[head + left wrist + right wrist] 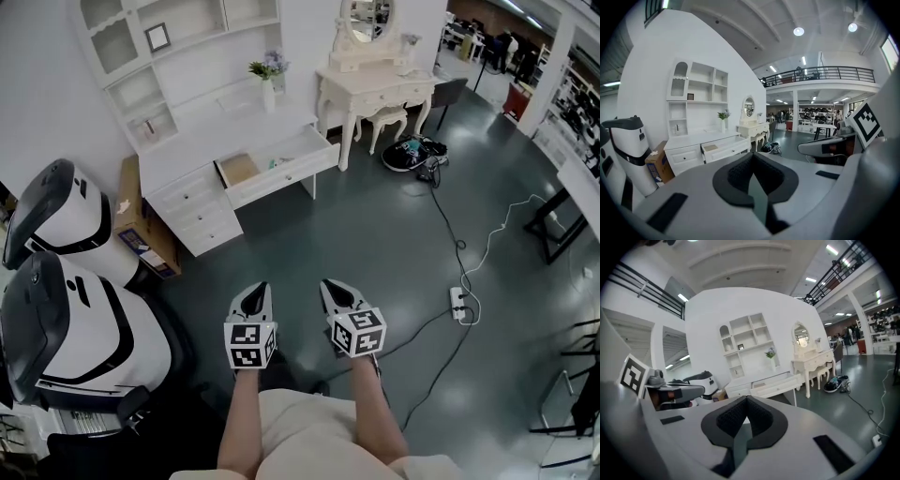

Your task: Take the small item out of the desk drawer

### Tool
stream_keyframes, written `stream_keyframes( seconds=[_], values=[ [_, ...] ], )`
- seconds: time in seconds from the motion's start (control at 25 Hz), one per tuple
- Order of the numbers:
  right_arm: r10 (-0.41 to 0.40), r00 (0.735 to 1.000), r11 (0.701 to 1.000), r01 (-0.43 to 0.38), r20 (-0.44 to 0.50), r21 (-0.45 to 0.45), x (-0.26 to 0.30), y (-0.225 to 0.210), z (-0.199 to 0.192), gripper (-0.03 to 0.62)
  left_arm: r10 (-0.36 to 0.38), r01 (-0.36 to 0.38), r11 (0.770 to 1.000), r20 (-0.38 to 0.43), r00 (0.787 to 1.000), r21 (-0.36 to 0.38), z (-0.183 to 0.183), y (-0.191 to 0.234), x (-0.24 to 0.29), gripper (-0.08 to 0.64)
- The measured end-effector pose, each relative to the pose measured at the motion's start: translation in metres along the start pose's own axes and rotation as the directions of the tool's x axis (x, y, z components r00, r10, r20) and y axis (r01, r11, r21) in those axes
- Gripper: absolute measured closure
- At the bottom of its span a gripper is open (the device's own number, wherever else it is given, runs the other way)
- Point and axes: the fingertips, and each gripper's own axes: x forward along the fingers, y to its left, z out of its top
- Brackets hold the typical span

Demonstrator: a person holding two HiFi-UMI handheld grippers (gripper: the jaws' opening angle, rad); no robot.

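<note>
Opening stage of the task. The person stands on the grey floor (375, 244), well apart from the white desk (216, 141), and holds both tools forward and a little downward. The left gripper (257, 289) is clenched, its dark pads meeting with nothing between them. The right gripper (329, 286) is likewise clenched and empty. Neither touches any furniture.

The drawer (291, 172) already stands pulled out from the desk's front, just right of a stack of closed drawers. Inside it lie a tan patch at the left end and a greenish speck (276, 163) near the middle. The speck is probably the small item, though at this range it is too small to identify. It rests in the drawer, untouched.

Done so far: only the drawer's opening. Left to do, by this reading: walk to the desk, part one gripper's jaws, reach into the drawer, close on the item and lift it clear. The dressing table (375, 89) beside the desk plays no part.
</note>
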Motion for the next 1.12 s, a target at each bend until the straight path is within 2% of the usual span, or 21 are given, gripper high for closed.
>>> stream_keyframes(
  seconds=[0.16, 0.36, 0.48, 0.8, 1.12],
  values=[
    [0.043, 0.999, 0.999, -0.044, 0.03, 0.012, 0.014, -0.001, 0.009, 0.568, 0.013, -0.013, 1.0, 0.007, 1.0, -0.028, 0.005, 0.011, 0.019, 0.545],
    [0.073, 0.997, 0.994, -0.076, 0.037, 0.073, 0.044, -0.021, 0.018, 0.568, -0.014, 0.014, 0.999, 0.011, 1.0, -0.037, 0.01, 0.02, 0.058, 0.545],
    [0.086, 0.995, 0.993, -0.089, 0.042, 0.079, 0.073, -0.027, 0.033, 0.568, -0.029, 0.03, 0.999, 0.022, 0.999, -0.044, 0.024, 0.042, 0.088, 0.545],
    [0.055, 0.998, 0.998, -0.055, -0.014, 0.012, 0.163, -0.043, 0.056, 0.568, -0.054, 0.058, 0.992, 0.045, 0.998, -0.113, 0.061, 0.109, 0.178, 0.545],
    [-0.014, 0.999, 0.999, 0.013, -0.043, -0.031, 0.249, -0.062, 0.092, 0.568, -0.104, 0.108, 0.988, 0.042, 0.994, -0.109, 0.087, 0.171, 0.251, 0.545]
  ],
)
